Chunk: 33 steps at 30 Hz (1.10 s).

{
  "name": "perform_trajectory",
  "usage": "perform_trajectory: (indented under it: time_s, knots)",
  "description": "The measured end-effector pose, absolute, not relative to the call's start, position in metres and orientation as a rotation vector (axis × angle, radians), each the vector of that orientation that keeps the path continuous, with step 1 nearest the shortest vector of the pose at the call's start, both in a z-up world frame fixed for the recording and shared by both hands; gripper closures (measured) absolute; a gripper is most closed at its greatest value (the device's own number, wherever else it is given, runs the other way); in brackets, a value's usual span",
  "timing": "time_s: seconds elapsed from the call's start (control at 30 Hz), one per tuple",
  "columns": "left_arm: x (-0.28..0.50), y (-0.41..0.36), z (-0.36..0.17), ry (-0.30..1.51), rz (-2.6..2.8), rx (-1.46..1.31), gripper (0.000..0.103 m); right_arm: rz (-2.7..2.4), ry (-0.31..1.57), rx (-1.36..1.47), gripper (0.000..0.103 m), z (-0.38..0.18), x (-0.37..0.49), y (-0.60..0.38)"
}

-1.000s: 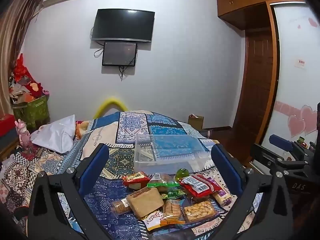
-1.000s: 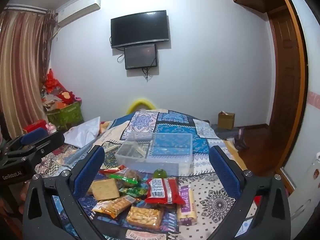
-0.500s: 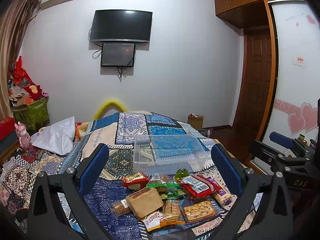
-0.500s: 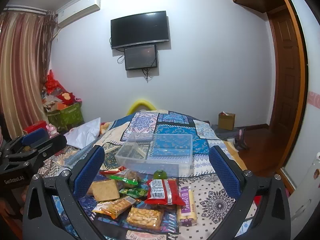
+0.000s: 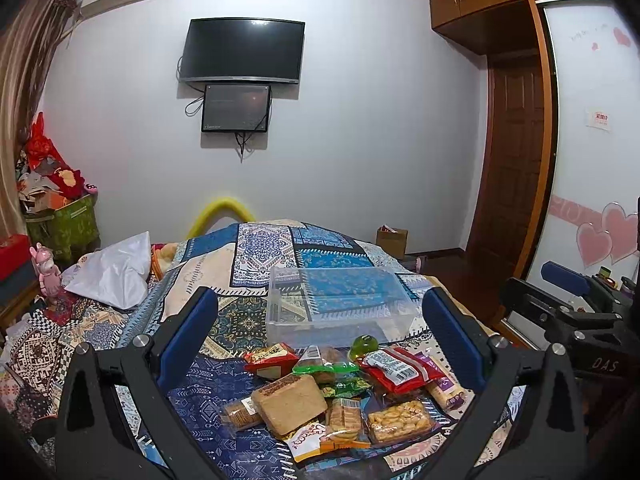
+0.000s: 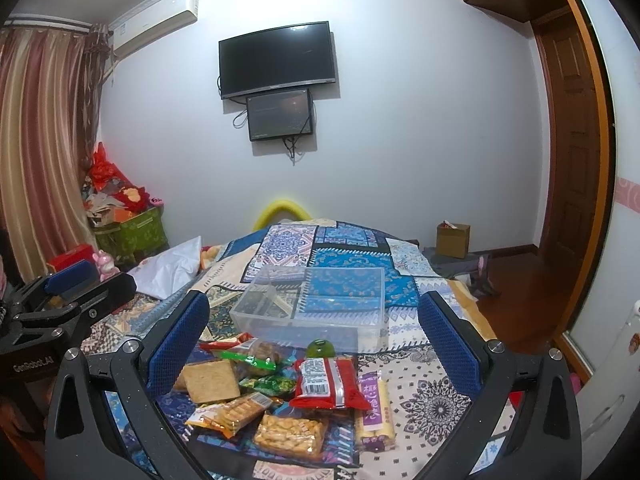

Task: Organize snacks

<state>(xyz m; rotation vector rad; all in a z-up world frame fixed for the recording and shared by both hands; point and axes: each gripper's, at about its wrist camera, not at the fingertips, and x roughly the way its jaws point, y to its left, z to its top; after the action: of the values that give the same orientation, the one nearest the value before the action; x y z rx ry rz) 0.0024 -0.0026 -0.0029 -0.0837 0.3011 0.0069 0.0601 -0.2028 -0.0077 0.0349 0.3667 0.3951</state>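
A pile of snack packets lies on a patterned bedspread: a square brown cracker pack point(image 5: 289, 401) point(image 6: 211, 380), a red packet point(image 5: 400, 368) point(image 6: 327, 384), a clear pack of peanuts point(image 5: 399, 421) point(image 6: 289, 435), a purple-labelled roll point(image 6: 373, 408) and a green jelly cup point(image 5: 364, 346) point(image 6: 320, 347). An empty clear plastic box point(image 5: 340, 304) point(image 6: 312, 308) stands just behind the pile. My left gripper point(image 5: 320, 340) is open and empty, held above the pile. My right gripper point(image 6: 314, 340) is open and empty too, to the right of the left one.
A white pillow point(image 5: 116, 272) lies at the bed's left. A green box of clutter point(image 5: 68, 228) and a pink toy point(image 5: 46, 268) stand by the left wall. A cardboard box point(image 6: 452, 240) sits on the floor right. A door point(image 5: 512, 168) is at right.
Both grippers drifted only slightly; the views shifted a little. Nothing was picked up or moved.
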Motion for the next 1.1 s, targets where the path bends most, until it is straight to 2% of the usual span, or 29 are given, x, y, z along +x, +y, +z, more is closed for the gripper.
perform_trajectory:
  time_s: [1.1]
  knots:
    - [0.0034, -0.0017, -0.0039, 0.310, 0.002, -0.083, 0.000, 0.408, 0.366, 0.037, 0.000, -0.0085, 0.0614, -0.2014]
